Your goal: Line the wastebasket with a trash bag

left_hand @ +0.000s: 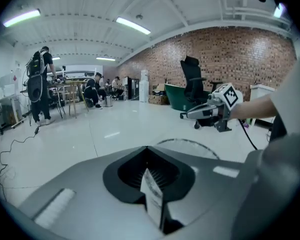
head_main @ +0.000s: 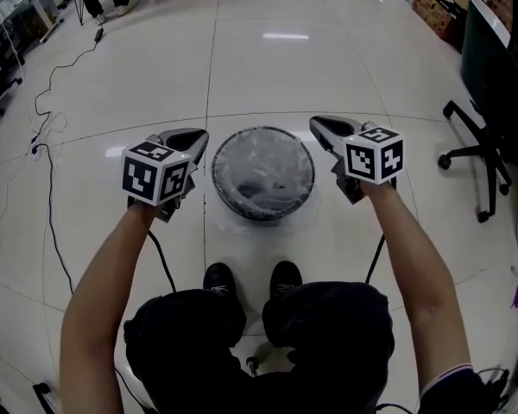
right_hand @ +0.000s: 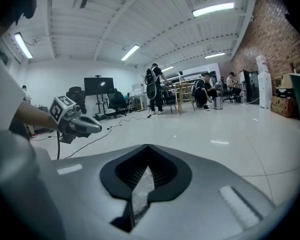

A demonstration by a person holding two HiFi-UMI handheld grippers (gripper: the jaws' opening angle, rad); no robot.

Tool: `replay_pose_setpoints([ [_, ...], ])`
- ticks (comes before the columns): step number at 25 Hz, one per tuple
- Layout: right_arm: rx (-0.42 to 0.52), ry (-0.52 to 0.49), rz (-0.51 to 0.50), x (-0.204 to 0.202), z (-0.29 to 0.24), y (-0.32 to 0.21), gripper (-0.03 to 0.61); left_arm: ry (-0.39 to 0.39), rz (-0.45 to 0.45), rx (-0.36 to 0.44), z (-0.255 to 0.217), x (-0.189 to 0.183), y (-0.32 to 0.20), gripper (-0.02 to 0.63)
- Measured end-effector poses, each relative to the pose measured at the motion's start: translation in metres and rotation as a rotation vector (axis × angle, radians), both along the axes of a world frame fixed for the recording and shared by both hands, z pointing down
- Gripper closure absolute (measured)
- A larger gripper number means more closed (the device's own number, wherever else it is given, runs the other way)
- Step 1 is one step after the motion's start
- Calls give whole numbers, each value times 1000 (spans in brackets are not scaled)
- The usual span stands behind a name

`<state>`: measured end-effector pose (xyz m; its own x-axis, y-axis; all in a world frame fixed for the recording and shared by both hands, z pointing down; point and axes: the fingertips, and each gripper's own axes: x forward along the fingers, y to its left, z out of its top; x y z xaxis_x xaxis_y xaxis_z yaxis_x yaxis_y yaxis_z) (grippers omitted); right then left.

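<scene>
A round black wastebasket [head_main: 263, 174] stands on the floor in front of the person's shoes, with a clear trash bag [head_main: 268, 149] stretched over its rim and hanging inside. My left gripper [head_main: 192, 141] hovers just left of the rim and my right gripper [head_main: 322, 127] just right of it, both apart from the bag. Each has its jaws shut tip to tip, and no film shows between them. In the left gripper view the shut jaws [left_hand: 146, 147] point over the basket's rim [left_hand: 190, 143] toward the right gripper [left_hand: 189, 115]. Across from it, the right gripper view [right_hand: 148, 145] shows the left gripper [right_hand: 92, 127].
A black office chair [head_main: 482, 145] stands at the right, and cardboard boxes [head_main: 436, 7] at the far right. Cables [head_main: 47, 123] run over the white tiled floor on the left. Far off, people work at tables [right_hand: 182, 96].
</scene>
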<state>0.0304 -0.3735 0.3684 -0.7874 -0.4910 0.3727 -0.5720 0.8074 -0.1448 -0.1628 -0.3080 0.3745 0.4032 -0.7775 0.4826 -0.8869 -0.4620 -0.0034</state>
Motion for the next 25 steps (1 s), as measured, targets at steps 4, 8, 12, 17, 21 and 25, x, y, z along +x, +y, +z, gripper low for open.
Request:
replay_pose_setpoints([
  [4, 72, -11, -44, -10, -39, 36, 577, 24, 16, 106, -53, 31, 9, 603],
  [8, 143, -26, -63, -17, -79, 67, 577, 49, 36, 205, -101, 61, 26, 603],
  [12, 189, -94, -63, -25, -125, 96, 577, 57, 65, 266, -134, 86, 47, 603],
  [17, 226, -126, -8, -26, -154, 118, 577, 126, 35, 297, -158, 103, 69, 603],
  [21, 237, -168, 27, -24, -155, 131, 577, 176, -6, 312, -155, 108, 82, 603],
  [25, 291, -151, -18, -33, -152, 146, 577, 124, 28, 364, -150, 106, 93, 603],
])
